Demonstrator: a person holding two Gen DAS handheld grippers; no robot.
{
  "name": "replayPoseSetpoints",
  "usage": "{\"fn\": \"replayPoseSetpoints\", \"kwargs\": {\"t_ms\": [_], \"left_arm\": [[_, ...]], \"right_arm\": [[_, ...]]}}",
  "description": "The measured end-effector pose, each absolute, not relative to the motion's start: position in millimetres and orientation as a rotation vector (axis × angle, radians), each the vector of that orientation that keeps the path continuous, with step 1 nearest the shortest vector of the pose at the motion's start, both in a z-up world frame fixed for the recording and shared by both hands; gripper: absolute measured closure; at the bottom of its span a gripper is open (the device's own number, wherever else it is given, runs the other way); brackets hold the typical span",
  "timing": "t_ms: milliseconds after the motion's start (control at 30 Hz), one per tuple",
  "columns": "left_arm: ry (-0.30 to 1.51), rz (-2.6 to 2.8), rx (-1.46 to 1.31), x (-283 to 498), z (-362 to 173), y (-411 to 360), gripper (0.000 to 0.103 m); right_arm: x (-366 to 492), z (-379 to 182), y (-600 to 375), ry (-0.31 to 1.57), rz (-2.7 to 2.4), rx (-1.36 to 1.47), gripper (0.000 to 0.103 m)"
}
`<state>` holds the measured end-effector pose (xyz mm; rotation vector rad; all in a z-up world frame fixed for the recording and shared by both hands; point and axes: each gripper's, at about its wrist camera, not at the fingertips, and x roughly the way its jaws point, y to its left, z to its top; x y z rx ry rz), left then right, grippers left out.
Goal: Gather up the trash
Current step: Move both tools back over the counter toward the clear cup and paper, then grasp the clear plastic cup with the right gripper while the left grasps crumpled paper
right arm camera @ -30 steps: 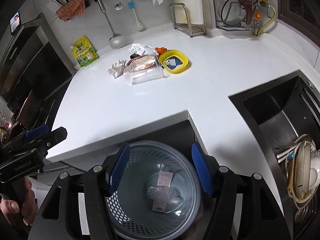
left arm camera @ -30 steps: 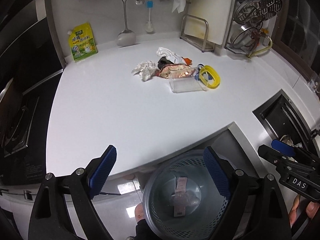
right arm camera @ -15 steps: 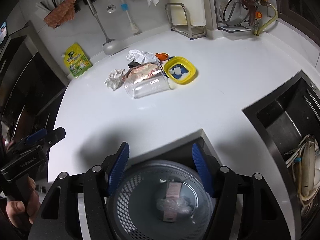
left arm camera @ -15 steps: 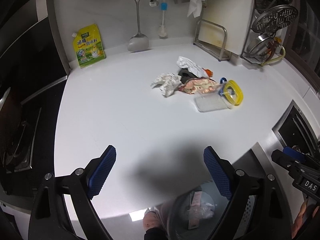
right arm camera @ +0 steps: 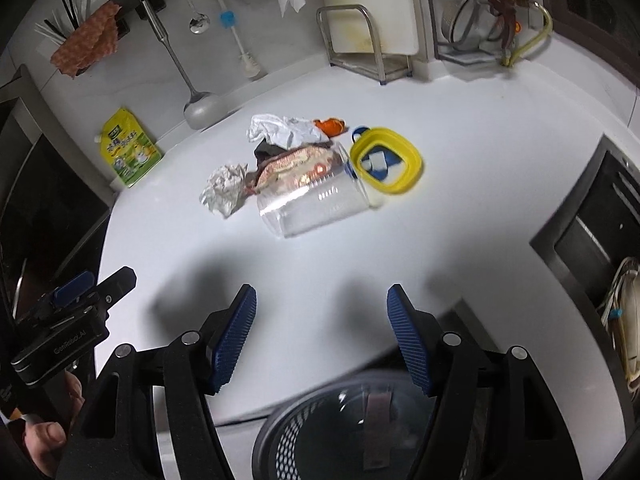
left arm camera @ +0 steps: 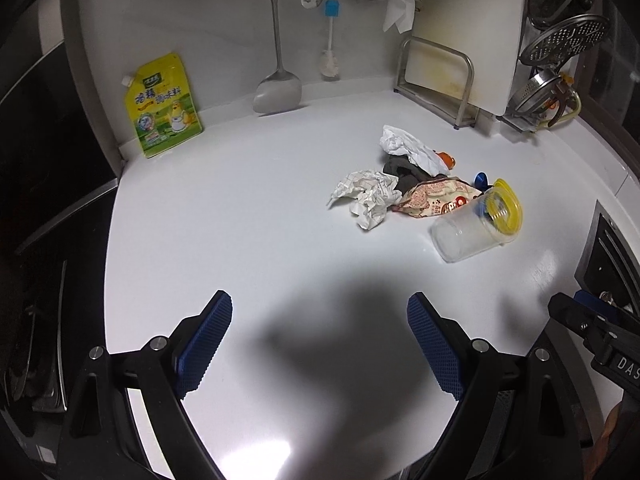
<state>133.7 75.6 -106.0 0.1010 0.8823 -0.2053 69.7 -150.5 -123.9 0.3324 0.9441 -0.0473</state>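
Trash pile point(left arm camera: 416, 184) ahead, apart from left claw point(left arm camera: 320, 344).

I see a white countertop point(left arm camera: 248, 240) under dim light with glare near me, white wall point(left arm camera: 208, 28) hung with utensils, black stove point(left arm camera: 36, 300) left, steel sink point(right arm camera: 592, 240) right

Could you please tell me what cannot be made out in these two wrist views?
- Trash bin: right wrist view, cut off by the bottom edge and partly covered by the right gripper; its contents are blurred.
- Dark item: left wrist view, under the white crumpled paper; unidentifiable.
- Pouch: print too small.
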Motion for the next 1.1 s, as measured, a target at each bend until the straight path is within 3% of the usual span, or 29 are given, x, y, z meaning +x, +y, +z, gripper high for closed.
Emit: {"fn": "replayPoseSetpoints", "kwargs": {"t_ms": [1100], "left_arm": [[0.936,-0.238,0.141,189,-142,44,0.015]], "right_arm": [[187,-161,-182,0.922,0.402,0.165,0.036]]}}
